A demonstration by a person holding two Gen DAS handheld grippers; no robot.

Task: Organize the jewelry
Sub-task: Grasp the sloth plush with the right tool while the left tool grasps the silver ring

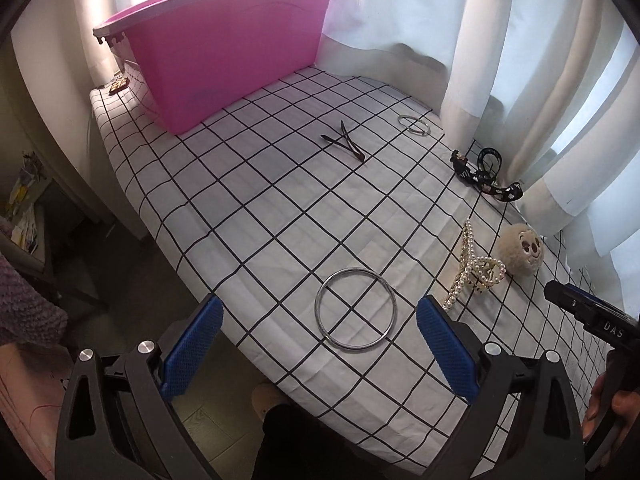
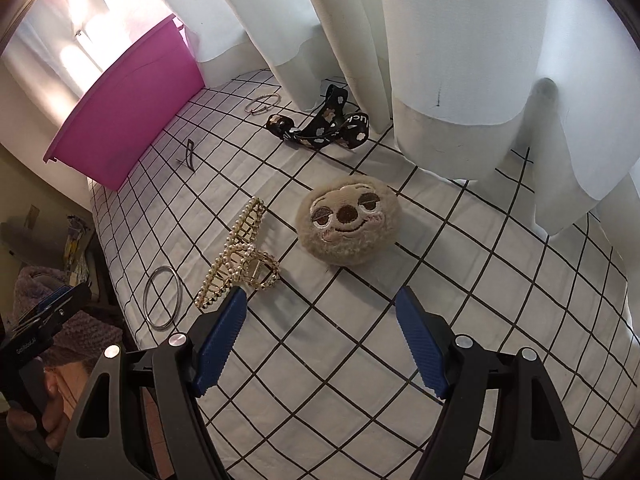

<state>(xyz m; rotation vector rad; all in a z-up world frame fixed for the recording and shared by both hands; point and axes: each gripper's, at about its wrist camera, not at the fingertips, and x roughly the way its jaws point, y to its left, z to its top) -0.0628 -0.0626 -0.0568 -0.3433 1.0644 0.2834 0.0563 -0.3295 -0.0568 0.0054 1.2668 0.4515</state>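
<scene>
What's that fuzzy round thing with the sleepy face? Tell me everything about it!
The plush sloth face is a round, fluffy beige puff with a stitched face: droopy brown eyes, a dark oval nose, a curvy smile and pink cheeks. It looks soft, like fur. It lies face-up on the checked cloth, near the white curtain. The pearl hair claw lies beside it, not touching. Nothing holds it.
</scene>
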